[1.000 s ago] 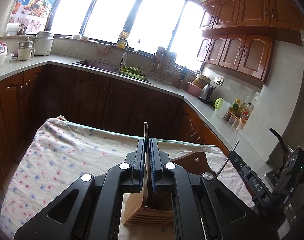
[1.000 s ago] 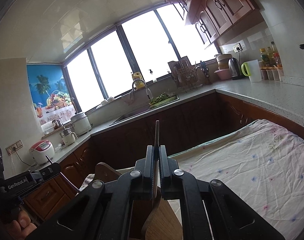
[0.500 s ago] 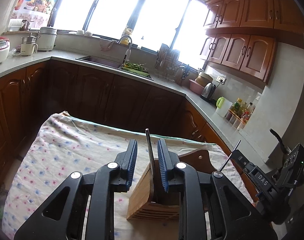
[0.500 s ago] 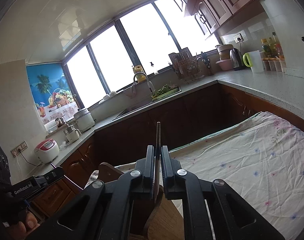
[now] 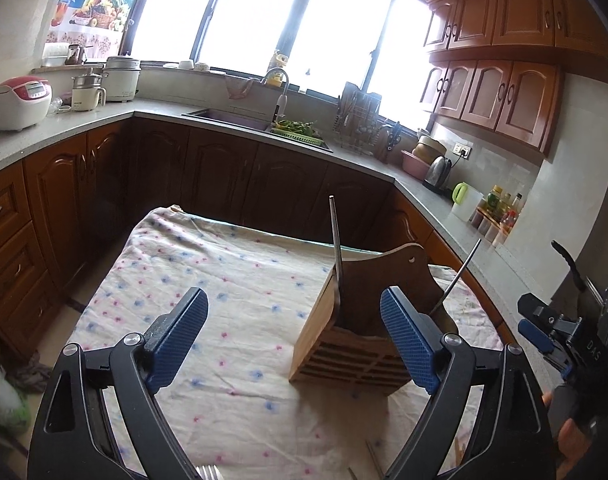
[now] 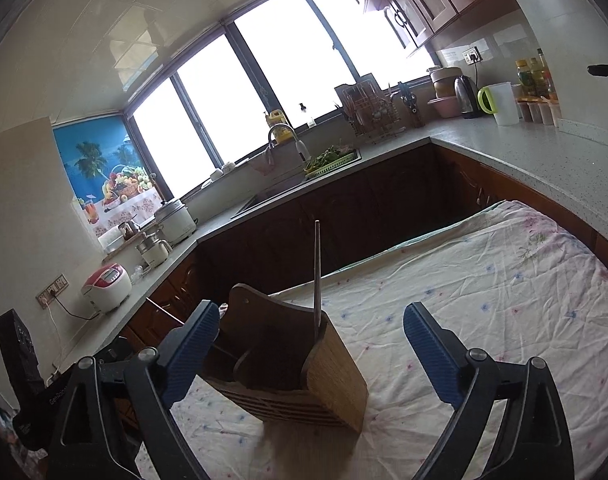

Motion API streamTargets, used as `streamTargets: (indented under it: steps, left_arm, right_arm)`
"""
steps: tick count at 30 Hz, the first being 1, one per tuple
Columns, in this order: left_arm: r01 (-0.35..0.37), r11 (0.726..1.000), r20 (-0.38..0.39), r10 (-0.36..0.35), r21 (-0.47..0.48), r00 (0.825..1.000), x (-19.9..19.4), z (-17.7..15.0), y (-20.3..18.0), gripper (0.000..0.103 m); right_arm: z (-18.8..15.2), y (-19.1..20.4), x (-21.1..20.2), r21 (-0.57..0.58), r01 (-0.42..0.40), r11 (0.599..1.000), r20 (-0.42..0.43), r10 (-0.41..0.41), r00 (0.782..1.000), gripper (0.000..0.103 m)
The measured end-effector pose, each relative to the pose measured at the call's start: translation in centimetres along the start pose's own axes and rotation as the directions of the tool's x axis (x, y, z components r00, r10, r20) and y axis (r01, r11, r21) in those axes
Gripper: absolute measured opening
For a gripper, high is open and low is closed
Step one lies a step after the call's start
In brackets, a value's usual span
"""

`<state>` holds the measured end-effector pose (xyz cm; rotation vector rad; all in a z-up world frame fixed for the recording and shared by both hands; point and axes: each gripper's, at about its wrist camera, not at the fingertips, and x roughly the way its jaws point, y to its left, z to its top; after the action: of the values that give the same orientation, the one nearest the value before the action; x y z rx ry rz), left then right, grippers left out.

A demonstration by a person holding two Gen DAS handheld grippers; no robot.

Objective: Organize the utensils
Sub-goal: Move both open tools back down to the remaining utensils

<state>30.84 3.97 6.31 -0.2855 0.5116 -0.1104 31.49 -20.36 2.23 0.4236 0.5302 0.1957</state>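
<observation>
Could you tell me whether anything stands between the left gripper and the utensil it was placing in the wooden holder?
Nothing visible does. The left gripper is open, its jaws having just spread, and the metal utensil stands upright in the wooden holder beyond its pads, with only the flowered cloth below the gap.

The wooden holder (image 5: 346,354) swallows the lower ends of both utensils — I can't tell what they are. My left tongs' (image 5: 293,340) right finger covers its corner, and fork tines (image 5: 207,472) are cut off at the bottom edge.
</observation>
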Motion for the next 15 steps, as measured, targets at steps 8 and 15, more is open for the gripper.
streamTargets:
  steps: [8, 15]
  left_arm:
    - [-0.012, 1.0, -0.02, 0.013, 0.014, 1.0, -4.8, -3.2, 0.2, 0.092]
    - [-0.01, 1.0, -0.024, 0.01, 0.012, 1.0, -9.3, -6.1, 0.2, 0.092]
  right_arm:
    - [-2.9, 0.7, -4.7, -0.089, 0.153, 0.984, -0.116, -0.162, 0.98, 0.103]
    - [-6.9, -0.3, -10.9, -0.043, -0.034, 0.998, -0.085, 0.031, 0.996, 0.103]
